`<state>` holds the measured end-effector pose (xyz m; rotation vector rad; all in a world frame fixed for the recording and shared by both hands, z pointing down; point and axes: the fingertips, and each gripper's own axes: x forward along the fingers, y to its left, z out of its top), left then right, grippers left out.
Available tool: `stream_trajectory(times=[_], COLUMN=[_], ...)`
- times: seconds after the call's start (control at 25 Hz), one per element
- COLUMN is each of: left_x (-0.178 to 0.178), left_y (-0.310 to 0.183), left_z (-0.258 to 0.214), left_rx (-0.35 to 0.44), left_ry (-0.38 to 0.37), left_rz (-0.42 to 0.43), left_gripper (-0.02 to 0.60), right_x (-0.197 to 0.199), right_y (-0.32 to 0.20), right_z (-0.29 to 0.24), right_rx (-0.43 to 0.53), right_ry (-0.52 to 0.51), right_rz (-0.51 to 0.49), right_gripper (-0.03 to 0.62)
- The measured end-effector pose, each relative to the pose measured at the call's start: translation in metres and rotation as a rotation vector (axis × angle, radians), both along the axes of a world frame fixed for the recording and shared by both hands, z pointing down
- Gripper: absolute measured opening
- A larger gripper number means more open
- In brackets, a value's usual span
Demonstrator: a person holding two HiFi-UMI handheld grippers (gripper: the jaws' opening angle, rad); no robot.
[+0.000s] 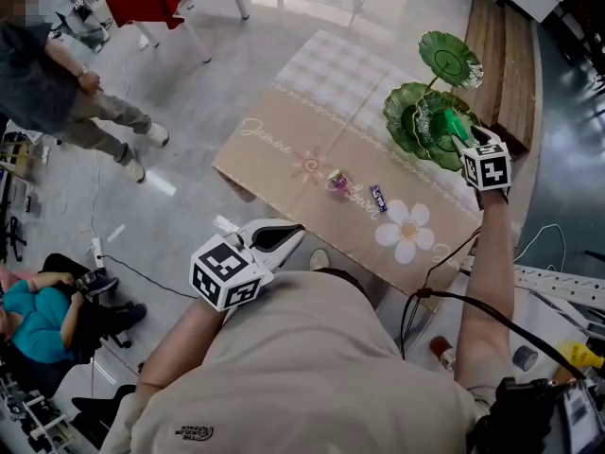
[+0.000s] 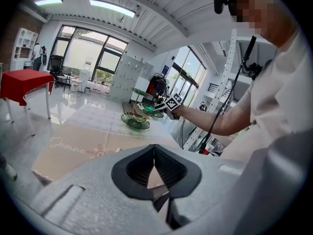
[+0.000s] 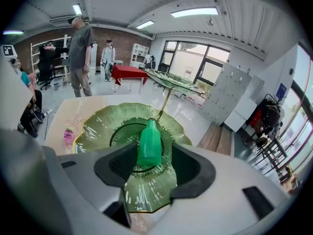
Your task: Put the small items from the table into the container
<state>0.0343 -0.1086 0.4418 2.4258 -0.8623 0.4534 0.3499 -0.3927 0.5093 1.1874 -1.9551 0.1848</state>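
The small green bottle (image 3: 149, 143) is over the bowl of the green leaf dish (image 3: 98, 126). Its long axis runs straight away from me along the line the right gripper (image 3: 152, 154) points, with the cap toward the dish's stem. It sits between that gripper's fingers, which stand wide. I see a clear gap on the bottle's right side and only the left finger's edge close against it, so I read it as let go rather than gripped. I can't tell whether it already rests on the dish.

Two small things are left on the counter (image 1: 284, 159), near each other: a pink item (image 1: 337, 181) and, just beside it on the dish side, a purple item (image 1: 379, 198). Both lie back toward me from the dish, between the two grippers. By my reckoning the pink one is nearer the left gripper (image 2: 155, 163) and the purple one about midway.

The left gripper hangs off the near edge of the counter with its fingers closed together and nothing between them.
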Motion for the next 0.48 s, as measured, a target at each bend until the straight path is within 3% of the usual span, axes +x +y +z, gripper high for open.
stream_trajectory(times=[0.2, 0.48], left_x=[-0.006, -0.020], left_y=[0.007, 0.023], left_z=[-0.003, -0.008], left_rx=[0.001, 0.002], left_ry=[0.015, 0.031], left_rz=[0.014, 0.051], left_gripper=[0.008, 0.008], right_x=[-0.001, -0.030], right_y=[0.020, 0.076], right_z=[-0.019, -0.050], right_rx=[0.054, 0.114], right_ry=[-0.015, -0.126], right_rz=[0.045, 0.088], right_gripper=[0.227, 0.219])
